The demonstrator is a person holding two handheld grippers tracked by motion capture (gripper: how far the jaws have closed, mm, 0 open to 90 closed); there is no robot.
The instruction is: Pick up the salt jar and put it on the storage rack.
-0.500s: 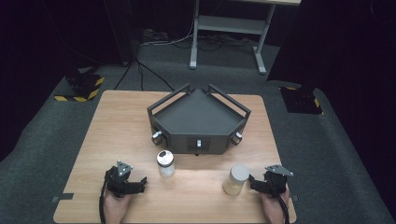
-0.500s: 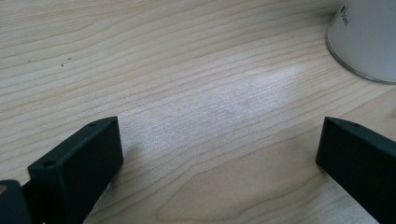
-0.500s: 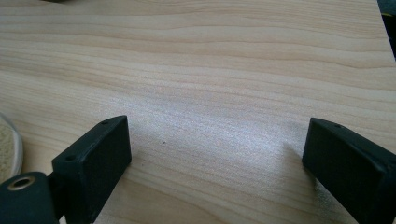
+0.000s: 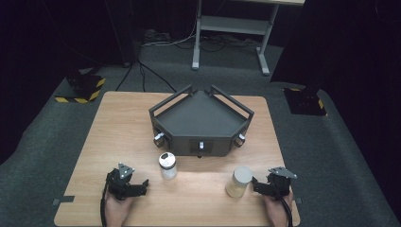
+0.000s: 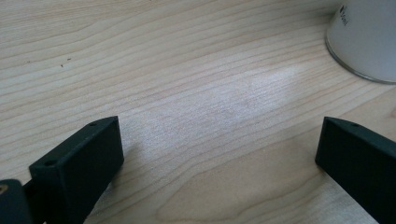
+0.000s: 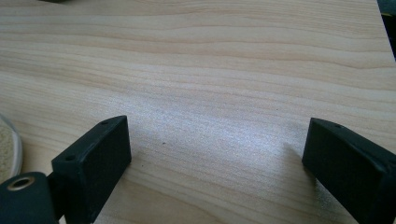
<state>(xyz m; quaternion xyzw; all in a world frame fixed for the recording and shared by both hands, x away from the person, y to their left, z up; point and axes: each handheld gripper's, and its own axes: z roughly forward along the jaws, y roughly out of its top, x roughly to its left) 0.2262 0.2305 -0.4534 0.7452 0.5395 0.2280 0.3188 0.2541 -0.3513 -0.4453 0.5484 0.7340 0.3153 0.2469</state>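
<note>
My left gripper point(image 4: 143, 187) rests low at the table's front left, held by a hand, jaws pointing right toward a small clear jar point(image 4: 167, 166) with a dark top. In the left gripper view, my left gripper point(image 5: 219, 140) is open over bare wood, with the jar's white base point(image 5: 366, 39) at the upper right, outside the jaws. My right gripper point(image 4: 256, 185) sits at the front right, jaws pointing left at a beige jar point(image 4: 239, 181). In the right gripper view, my right gripper point(image 6: 217, 140) is open with nothing between the jaws. The beige jar's rim point(image 6: 9, 149) shows at the left edge.
A black angular open-topped box point(image 4: 201, 118) with knobs on its front faces stands in the middle of the wooden table point(image 4: 118, 123), behind both jars. Grey carpet surrounds the table. A metal desk frame point(image 4: 231, 28) stands far behind.
</note>
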